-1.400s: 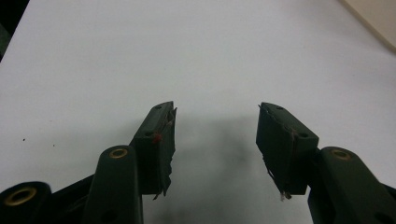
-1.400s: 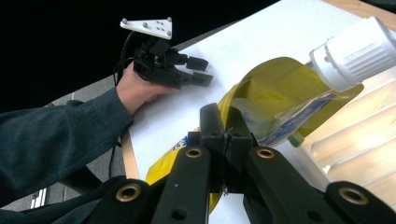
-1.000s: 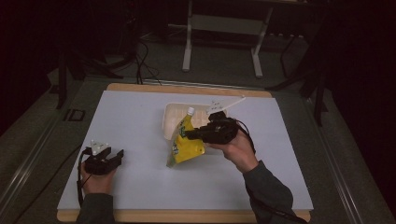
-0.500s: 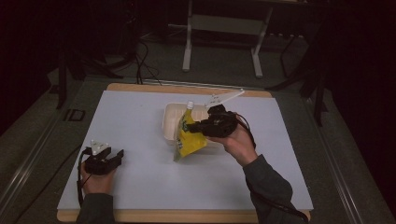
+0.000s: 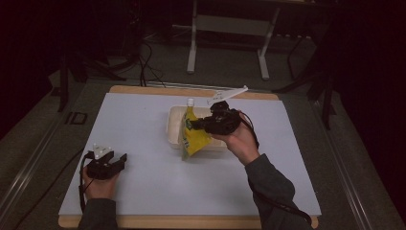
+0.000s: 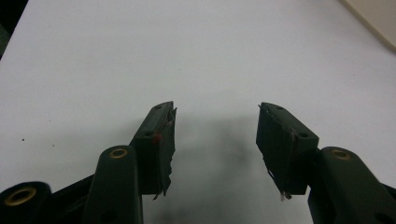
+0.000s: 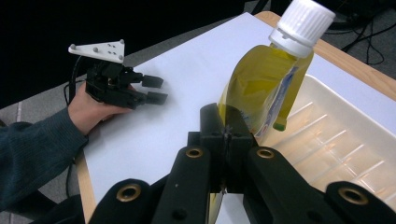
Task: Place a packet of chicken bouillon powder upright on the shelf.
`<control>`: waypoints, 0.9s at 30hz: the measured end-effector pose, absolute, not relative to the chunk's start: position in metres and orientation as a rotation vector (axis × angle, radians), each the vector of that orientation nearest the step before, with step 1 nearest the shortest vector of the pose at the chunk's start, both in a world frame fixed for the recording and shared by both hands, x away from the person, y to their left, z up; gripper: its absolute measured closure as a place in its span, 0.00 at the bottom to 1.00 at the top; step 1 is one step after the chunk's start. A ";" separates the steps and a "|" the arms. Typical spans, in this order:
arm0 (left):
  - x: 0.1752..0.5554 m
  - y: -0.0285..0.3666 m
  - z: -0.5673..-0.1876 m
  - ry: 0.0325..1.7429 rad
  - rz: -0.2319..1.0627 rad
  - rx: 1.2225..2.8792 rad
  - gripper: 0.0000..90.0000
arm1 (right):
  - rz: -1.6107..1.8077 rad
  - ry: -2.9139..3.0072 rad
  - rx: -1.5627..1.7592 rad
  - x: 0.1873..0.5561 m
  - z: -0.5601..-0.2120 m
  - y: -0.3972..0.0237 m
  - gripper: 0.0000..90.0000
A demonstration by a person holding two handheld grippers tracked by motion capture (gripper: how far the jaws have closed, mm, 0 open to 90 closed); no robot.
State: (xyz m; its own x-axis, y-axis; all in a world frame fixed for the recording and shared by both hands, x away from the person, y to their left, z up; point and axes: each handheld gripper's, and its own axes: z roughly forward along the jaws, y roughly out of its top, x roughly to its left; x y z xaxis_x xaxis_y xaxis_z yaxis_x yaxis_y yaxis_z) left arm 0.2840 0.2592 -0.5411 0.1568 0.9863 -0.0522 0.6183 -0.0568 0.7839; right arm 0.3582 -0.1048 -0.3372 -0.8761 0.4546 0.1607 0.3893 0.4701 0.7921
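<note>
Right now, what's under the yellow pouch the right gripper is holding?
The yellow spouted pouch hangs from the right gripper over the near rim of the white plastic tray. The tray floor looks bare, though the pouch covers part of it.

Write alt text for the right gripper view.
The right gripper, jaws shut, pinches a yellow pouch with a white cap above a clear plastic tray. Farther off, the left gripper rests open on the white table.

From above my side, the high view looks forward and down over the whole white table (image 5: 143,143). My left gripper view skims that table close up; my right gripper view faces back across it, sharing it too.
</note>
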 end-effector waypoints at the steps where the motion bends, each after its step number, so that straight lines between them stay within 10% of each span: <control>1: 0.284 0.259 -0.541 1.537 0.689 1.757 0.52 | 1.389 2.627 0.758 0.359 -0.338 -0.104 1.00; 27: 0.284 0.259 -0.541 1.537 0.688 1.754 0.51 | 1.448 2.466 0.922 0.376 -0.341 -0.097 1.00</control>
